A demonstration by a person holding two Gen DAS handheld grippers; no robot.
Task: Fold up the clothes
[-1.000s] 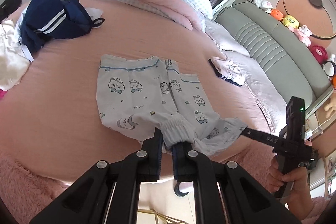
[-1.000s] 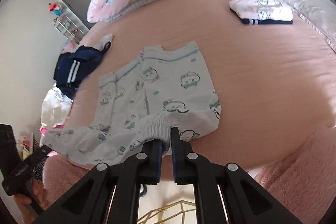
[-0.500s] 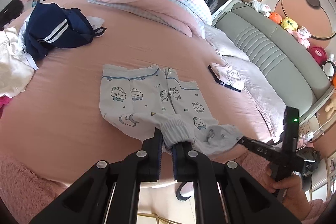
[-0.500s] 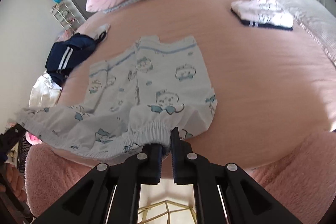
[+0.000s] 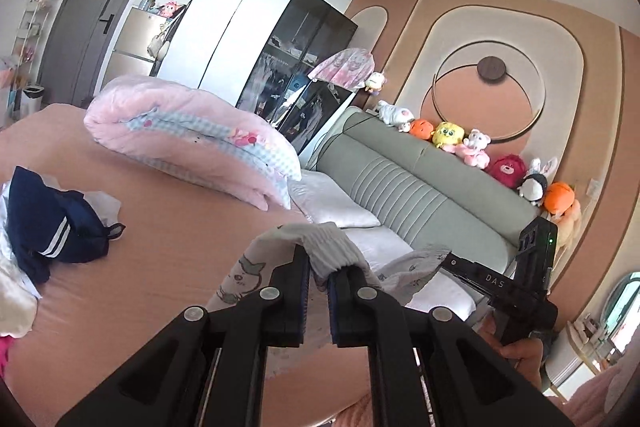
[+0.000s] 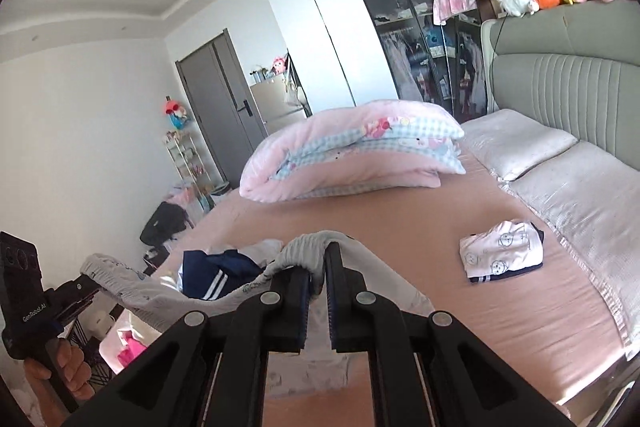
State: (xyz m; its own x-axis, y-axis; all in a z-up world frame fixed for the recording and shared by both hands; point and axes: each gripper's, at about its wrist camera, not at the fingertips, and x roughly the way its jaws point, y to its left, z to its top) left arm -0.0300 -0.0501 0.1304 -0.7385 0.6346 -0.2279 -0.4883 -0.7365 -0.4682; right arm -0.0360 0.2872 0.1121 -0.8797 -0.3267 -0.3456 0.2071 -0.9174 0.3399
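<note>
White printed pyjama shorts [image 5: 256,267] hang in the air between my two grippers, held by the elastic waistband. My left gripper [image 5: 318,279] is shut on one end of the waistband [image 5: 332,247]. My right gripper [image 6: 318,273] is shut on the other end [image 6: 304,247]. The cloth [image 6: 120,283] stretches left to the other gripper [image 6: 60,291], and the right gripper shows in the left wrist view [image 5: 452,263]. Most of the shorts hang below, hidden by the fingers. Both cameras tilt up over the pink bed [image 6: 400,227].
A folded pink garment [image 6: 502,255] lies on the bed near the pillows [image 6: 560,187]. A rolled pink quilt [image 5: 192,139] lies at the far side. A navy striped garment [image 5: 52,227] and white clothes [image 5: 12,299] are heaped at the left. Grey headboard [image 5: 420,195] with plush toys.
Both grippers have lifted the shorts by the waistband off the bed. The views have tilted up from the mattress to the room.
</note>
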